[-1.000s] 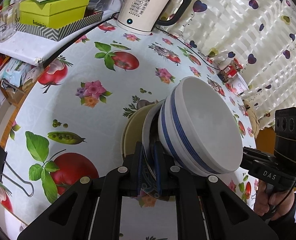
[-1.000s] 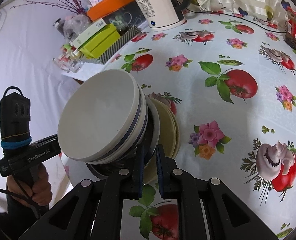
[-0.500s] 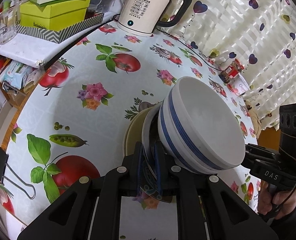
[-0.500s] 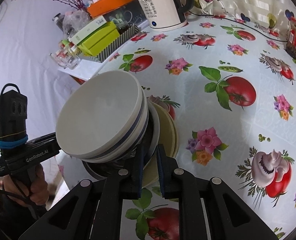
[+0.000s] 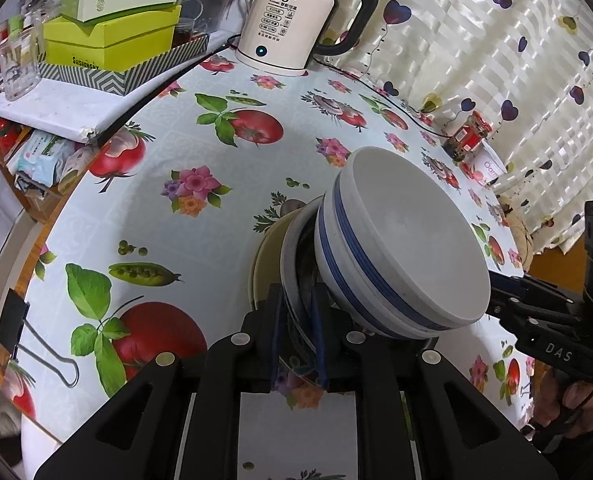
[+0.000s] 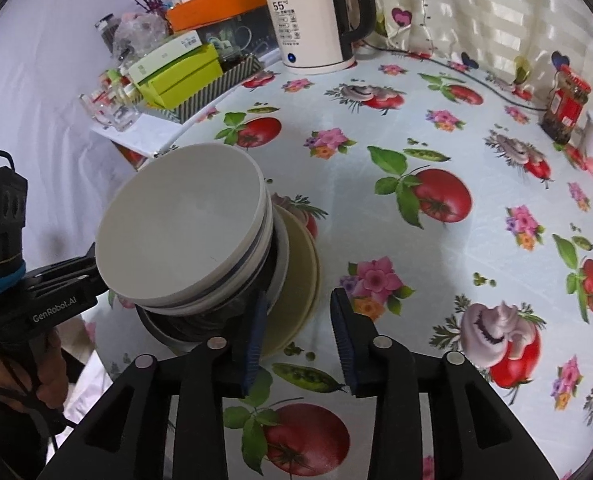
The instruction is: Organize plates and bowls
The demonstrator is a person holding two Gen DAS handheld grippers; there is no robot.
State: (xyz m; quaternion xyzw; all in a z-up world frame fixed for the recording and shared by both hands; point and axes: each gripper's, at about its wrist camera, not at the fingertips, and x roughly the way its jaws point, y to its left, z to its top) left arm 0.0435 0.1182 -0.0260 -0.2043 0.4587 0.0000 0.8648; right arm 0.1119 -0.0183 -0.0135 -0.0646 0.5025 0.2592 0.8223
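The left gripper [image 5: 298, 332] has its two blue pads closed narrow on the rim of the grey plate [image 5: 292, 264], pinching it at the near edge of the stack. The right gripper [image 6: 298, 340] has its fingers spread wide with nothing between them; its left pad [image 6: 254, 340] stands just beside the rim of the beige plate [image 6: 300, 280], and I cannot tell if it touches. The stack itself sits near the left edge of the table [image 6: 376, 152], close to the front of it, on the cloth printed with tomatoes and flowers. From bottom to top it is the beige plate, then the grey plate, then a dark piece that is mostly hidden (a bowl or a deep plate, I cannot say which), and on top the white bowls [image 5: 408, 248], at least two nested, with blue bands around the outside and a plain matt inside. In both views the bowls look tilted, but the fisheye lens may add to this. I judge that the step in hand is setting the stack down and letting it go. To do it well, the left gripper should open only when the beige plate lies flat on the table, and then pull straight back along the fingers, without lifting the rim, because the heavy bowls on top could slide. The kettle [image 5: 288, 24] and the jar [image 6: 566, 104] stand well apart, at the far edge.
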